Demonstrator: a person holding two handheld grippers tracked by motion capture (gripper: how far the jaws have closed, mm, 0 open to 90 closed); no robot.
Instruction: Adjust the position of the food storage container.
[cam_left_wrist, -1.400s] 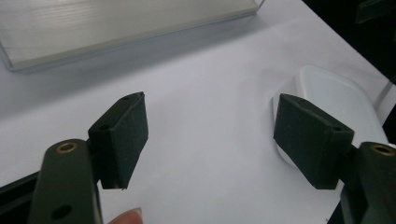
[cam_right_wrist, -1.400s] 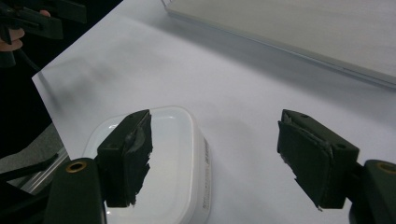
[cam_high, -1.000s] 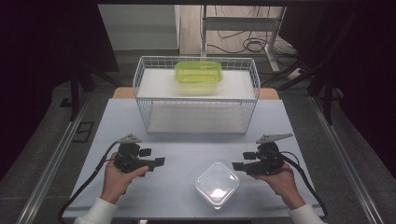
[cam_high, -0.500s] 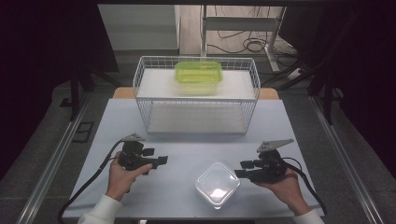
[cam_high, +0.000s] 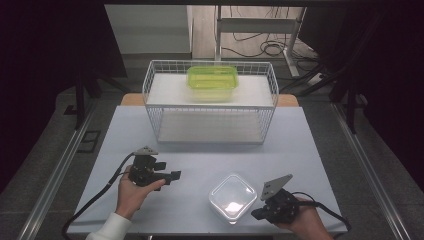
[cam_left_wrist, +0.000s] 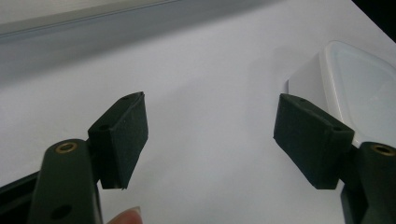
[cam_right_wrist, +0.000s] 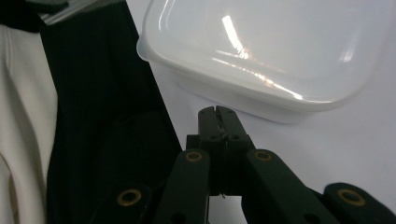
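Left gripper (cam_high: 172, 175): jaws held wide apart, nothing gripped.
Right gripper (cam_high: 256, 215): jaws pressed together, empty, just beside the tub.
Tub (cam_high: 232, 196): set on the table's (cam_high: 310, 160) near edge.
Risk: tub could be nudged off by pinched jaws.

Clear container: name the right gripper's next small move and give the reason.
Probably open the right gripper. Its fingers are pressed together just short of the clear container, which sits on the table untouched, so it cannot grip the rim until they part.
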